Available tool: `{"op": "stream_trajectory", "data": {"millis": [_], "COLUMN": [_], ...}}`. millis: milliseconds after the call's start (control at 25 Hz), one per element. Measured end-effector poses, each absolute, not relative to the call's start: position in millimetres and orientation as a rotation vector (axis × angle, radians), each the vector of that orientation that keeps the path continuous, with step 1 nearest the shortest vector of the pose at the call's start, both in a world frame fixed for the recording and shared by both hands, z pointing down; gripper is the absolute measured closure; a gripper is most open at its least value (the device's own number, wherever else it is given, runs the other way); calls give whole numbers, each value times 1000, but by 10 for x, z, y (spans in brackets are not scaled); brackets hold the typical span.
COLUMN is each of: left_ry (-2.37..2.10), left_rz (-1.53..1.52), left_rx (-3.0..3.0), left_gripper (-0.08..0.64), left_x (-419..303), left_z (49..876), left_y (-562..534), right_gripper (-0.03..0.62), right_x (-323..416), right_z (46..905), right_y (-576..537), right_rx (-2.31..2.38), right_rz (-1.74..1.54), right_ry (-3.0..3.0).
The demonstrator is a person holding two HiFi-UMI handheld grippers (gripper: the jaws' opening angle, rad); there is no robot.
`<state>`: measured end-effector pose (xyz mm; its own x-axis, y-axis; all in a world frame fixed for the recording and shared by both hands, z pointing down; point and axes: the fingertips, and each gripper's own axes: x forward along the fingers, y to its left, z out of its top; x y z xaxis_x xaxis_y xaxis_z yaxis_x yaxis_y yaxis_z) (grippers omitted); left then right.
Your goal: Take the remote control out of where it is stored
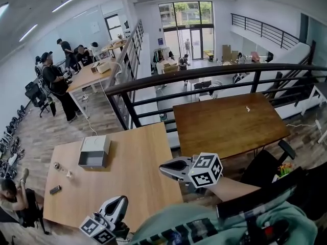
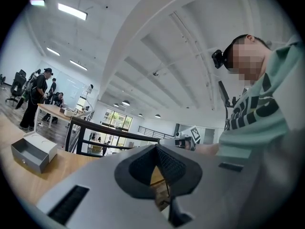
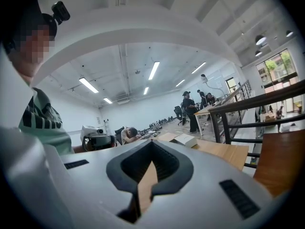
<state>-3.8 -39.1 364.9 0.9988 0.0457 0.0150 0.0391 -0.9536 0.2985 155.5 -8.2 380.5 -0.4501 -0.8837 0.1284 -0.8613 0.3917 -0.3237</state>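
Two claws above the counter's (image 1: 138,162) near edge: left claw (image 1: 120,199) and right claw (image 1: 162,167), each pressed together, nothing between. One grey drawer box (image 1: 94,152) on counter, open at front. One dark bar, seemingly the remote (image 1: 55,190), flat near counter's left edge, apart from box. Two small bits (image 1: 57,166) between them.

Open-plan office/lab on a mezzanine: wood benches (image 1: 138,157), black railing (image 1: 204,78), ppl (image 1: 55,83) working, office chairs (image 1: 34,93), strip lights (image 1: 67,2), tall windows (image 1: 186,14).
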Motion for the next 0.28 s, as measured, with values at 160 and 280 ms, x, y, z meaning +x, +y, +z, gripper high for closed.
{"op": "stream_trajectory", "data": {"millis": [160,280], "left_ry": [80,98], "left_rz": [36,44], "left_rx": [2845,2850], "left_gripper": [557,557], "left_x": [-27,-22], "left_z": [3651,3662], "left_y": [-377,-357], "right_gripper": [597,597], "right_x": [1534,1504], "right_z": [3800,3790], "right_y": [-92,-91], "right_rx": [-1609,-1606], "right_rz": [-528,-516], "right_ry": [2569,2571]}}
